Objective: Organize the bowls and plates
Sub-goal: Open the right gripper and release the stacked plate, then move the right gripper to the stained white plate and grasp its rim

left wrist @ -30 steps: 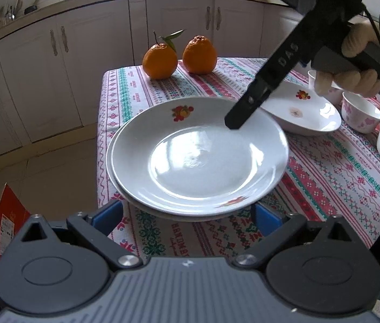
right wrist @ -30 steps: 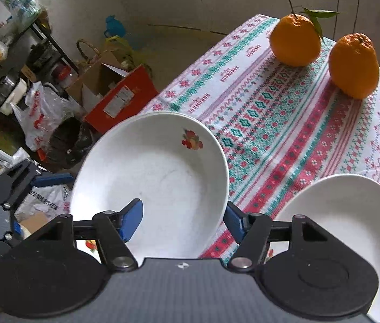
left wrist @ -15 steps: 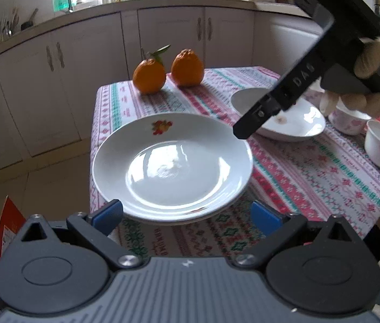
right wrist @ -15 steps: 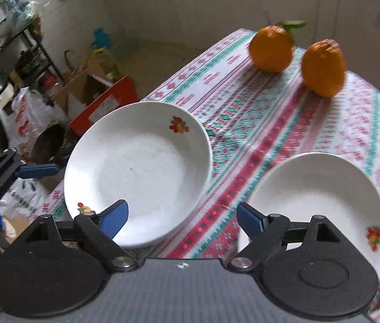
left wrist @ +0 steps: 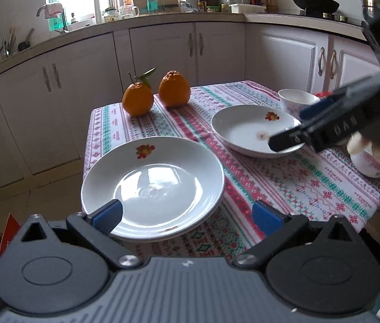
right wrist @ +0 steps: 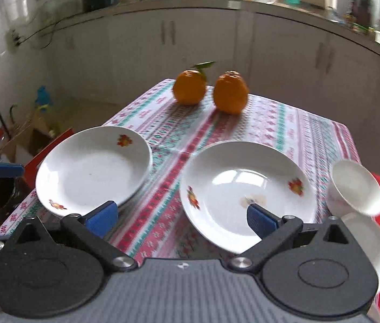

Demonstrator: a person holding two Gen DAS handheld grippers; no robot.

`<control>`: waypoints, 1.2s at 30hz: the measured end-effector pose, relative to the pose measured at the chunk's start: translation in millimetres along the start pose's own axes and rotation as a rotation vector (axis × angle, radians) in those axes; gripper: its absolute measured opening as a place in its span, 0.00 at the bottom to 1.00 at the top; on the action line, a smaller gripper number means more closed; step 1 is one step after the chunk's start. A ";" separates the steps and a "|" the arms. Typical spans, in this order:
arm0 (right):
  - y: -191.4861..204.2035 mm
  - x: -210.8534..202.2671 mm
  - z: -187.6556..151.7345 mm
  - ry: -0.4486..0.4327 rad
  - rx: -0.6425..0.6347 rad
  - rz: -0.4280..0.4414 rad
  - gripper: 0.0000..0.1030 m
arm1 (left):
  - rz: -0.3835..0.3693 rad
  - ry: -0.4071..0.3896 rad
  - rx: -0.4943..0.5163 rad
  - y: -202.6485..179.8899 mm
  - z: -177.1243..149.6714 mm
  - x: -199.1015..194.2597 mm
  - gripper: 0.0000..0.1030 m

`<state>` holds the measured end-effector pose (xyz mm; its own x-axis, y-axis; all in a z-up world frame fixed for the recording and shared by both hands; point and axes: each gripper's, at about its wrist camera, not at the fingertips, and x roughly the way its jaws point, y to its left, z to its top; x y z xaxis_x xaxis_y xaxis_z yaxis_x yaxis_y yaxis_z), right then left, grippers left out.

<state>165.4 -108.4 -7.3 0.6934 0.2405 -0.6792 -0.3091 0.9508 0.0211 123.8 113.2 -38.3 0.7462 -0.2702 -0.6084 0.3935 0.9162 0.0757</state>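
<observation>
On the surface [left wrist: 284,185], 2 stacked white plates [left wrist: 152,185] are showing fruit motifs. Both the left gripper [left wrist: 187,215] and right gripper [right wrist: 181,215] are holding their fingers apart, gripping nothing.

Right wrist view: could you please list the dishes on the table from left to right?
Stacked plates → single plate → small bowl

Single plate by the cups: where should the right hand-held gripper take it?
Grip the near rim of the single plate, coming in low from the front edge of the table. The rim flares up off the cloth there, and the open right hand-held gripper already faces it; cups crowd its right side.
</observation>
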 end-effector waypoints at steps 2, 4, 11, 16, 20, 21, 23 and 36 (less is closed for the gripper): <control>-6.2 0.0 -6.8 -0.004 0.034 0.006 1.00 | 0.003 0.004 0.005 -3.1 4.1 3.3 0.99; -11.4 0.1 -12.5 -0.005 0.057 -0.010 1.00 | 0.010 0.007 0.011 -5.1 9.6 7.2 0.99; -28.0 12.4 -28.5 0.020 0.111 -0.044 1.00 | 0.012 0.015 0.062 -9.8 43.2 28.0 0.99; -35.5 23.2 -35.2 0.051 0.152 -0.062 1.00 | -0.002 0.012 0.120 -15.2 73.7 51.5 0.99; -34.6 31.9 -35.8 0.070 0.131 -0.104 1.00 | -0.040 0.021 0.159 -21.5 93.7 73.7 0.99; -33.8 33.1 -35.0 0.074 0.122 -0.120 1.00 | -0.050 0.024 0.173 -24.3 97.8 79.2 0.99; -34.8 34.4 -33.2 0.072 0.101 -0.139 1.00 | -0.072 0.028 0.215 -30.4 104.5 90.8 0.99; -67.5 -3.8 -14.2 0.052 0.102 -0.095 1.00 | -0.083 0.051 0.148 -58.1 84.5 98.8 0.99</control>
<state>174.4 -176.2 -16.6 0.6813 0.1402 -0.7184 -0.1739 0.9844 0.0272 220.0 8.3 -36.1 0.6814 -0.3242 -0.6562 0.5302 0.8367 0.1371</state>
